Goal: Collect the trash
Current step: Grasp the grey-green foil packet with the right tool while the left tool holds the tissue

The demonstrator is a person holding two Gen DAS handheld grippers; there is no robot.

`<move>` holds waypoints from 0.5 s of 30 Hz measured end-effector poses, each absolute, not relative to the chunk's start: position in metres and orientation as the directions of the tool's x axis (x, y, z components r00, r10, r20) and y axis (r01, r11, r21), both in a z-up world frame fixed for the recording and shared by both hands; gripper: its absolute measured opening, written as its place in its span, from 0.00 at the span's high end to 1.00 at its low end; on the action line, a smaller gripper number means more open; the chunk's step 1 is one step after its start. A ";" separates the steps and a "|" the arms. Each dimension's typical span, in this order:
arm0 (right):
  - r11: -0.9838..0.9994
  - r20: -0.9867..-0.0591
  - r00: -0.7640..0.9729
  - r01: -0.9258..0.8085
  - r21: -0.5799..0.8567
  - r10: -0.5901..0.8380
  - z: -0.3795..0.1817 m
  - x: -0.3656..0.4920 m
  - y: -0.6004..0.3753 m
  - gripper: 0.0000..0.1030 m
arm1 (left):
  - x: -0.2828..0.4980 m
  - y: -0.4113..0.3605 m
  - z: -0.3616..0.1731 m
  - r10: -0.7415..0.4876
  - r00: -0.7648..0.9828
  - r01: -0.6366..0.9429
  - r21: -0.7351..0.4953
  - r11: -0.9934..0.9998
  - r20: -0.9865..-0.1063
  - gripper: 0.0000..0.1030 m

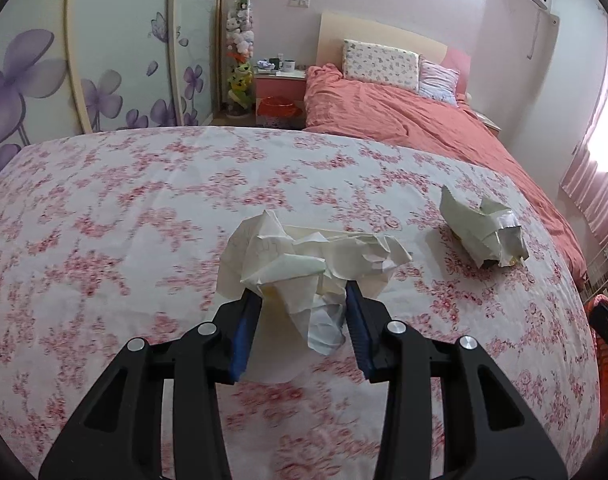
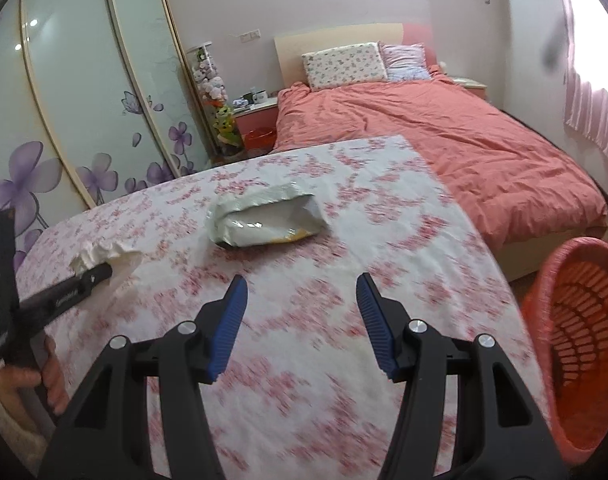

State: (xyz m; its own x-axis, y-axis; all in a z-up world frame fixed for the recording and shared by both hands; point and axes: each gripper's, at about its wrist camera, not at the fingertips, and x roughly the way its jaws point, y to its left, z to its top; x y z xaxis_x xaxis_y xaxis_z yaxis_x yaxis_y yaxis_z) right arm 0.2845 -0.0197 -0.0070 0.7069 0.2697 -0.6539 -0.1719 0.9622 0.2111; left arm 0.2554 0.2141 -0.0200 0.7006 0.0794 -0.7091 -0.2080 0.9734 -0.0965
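Crumpled paper: the white, creased paper wad [image 1: 304, 264] is clamped between your left gripper [image 1: 302, 312] pads, just above the pink-flowered tablecloth [image 1: 124, 208].
Foil packet: the flattened white-and-silver wrapper [image 2: 264, 220] lies on the cloth, to the right of the paper wad; untouched.
Basket: the orange slatted plastic basket [image 2: 576, 344] stands off the cloth's right edge, beyond the wrapper from the wad; no trash visible in the part shown.
Progress: by my reading, one piece is gripped but not binned, one is still to collect.
Left hand: your hand [image 2: 36, 376] holds its gripper angled downward over the cloth.
Right gripper [image 2: 302, 308]: jaws apart, empty, aimed toward the wrapper.
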 end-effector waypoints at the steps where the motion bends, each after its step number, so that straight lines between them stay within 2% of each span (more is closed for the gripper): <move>1: 0.960 -0.656 0.702 -0.175 0.218 0.277 -0.007 0.290 -0.014 0.46 | 0.254 0.217 -0.020 0.082 0.700 -0.212 -0.096 0.973 -0.709 0.60; 10: 0.952 -0.660 0.686 -0.232 0.201 0.307 -0.011 0.333 0.056 0.46 | 0.250 0.242 -0.018 0.085 0.700 -0.235 -0.116 0.965 -0.709 0.60; 15: 0.963 -0.684 0.680 -0.219 0.154 0.264 -0.019 0.357 0.088 0.45 | 0.248 0.251 -0.019 0.079 0.703 -0.243 -0.135 0.961 -0.707 0.60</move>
